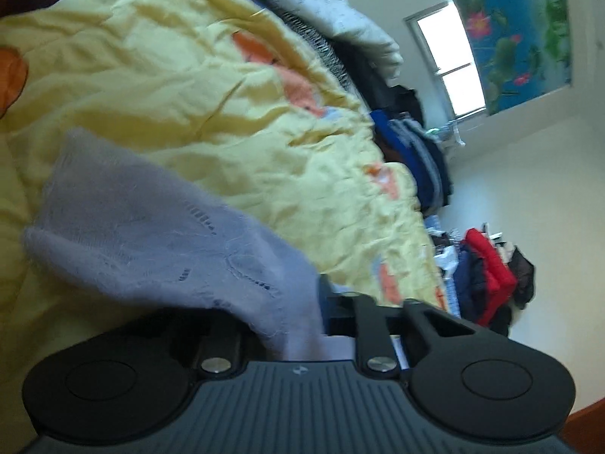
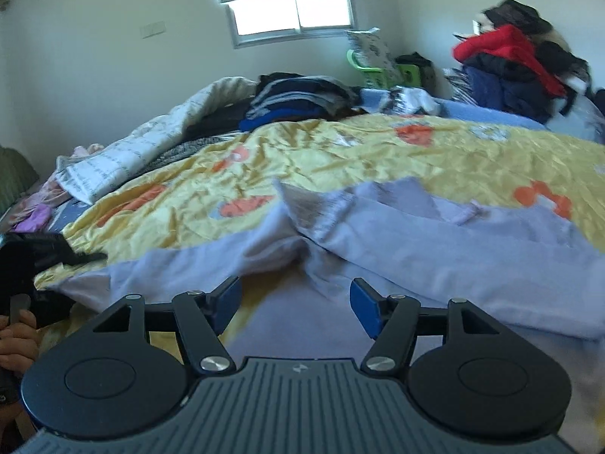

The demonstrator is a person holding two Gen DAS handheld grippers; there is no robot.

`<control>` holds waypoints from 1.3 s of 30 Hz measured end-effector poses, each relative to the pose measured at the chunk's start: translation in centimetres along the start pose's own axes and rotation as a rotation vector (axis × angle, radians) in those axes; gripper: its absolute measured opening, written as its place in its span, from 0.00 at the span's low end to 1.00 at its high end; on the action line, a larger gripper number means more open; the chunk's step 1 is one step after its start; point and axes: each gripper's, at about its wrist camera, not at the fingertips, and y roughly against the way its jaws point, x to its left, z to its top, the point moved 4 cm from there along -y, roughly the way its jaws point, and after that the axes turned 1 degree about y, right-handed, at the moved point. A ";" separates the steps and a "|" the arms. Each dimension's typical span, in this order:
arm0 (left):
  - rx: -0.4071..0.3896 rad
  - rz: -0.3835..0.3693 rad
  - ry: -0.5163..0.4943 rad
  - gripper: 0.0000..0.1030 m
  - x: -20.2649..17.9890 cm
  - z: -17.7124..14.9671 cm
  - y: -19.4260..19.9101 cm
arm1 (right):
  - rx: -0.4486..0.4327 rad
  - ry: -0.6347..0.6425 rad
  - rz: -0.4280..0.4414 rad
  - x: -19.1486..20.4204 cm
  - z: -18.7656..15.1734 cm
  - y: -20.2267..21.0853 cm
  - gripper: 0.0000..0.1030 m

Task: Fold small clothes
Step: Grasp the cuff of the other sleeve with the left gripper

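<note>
A pale lavender knitted garment [image 2: 435, 246] lies spread on a yellow quilt with orange patterns [image 2: 340, 159]. My right gripper [image 2: 295, 308] is open, its blue pads [image 2: 363, 310] just above the garment's near part. My left gripper [image 1: 321, 325] is shut on a part of the same lavender garment [image 1: 151, 227], which drapes up and to the left over its fingers and hides them. The left wrist view is tilted and blurred. The left gripper's body and the hand that holds it show at the left edge of the right wrist view [image 2: 22, 265].
A stack of dark folded clothes [image 2: 298, 102] sits at the far side of the bed. A white blanket [image 2: 143, 143] lies at the left. A pile with a red jacket [image 2: 506, 53] stands at the right. A window [image 2: 291, 15] is behind.
</note>
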 end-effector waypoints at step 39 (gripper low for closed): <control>-0.135 0.023 -0.934 0.05 -22.8 -12.4 -3.5 | 0.039 -0.154 -0.207 -10.7 -6.2 5.0 0.67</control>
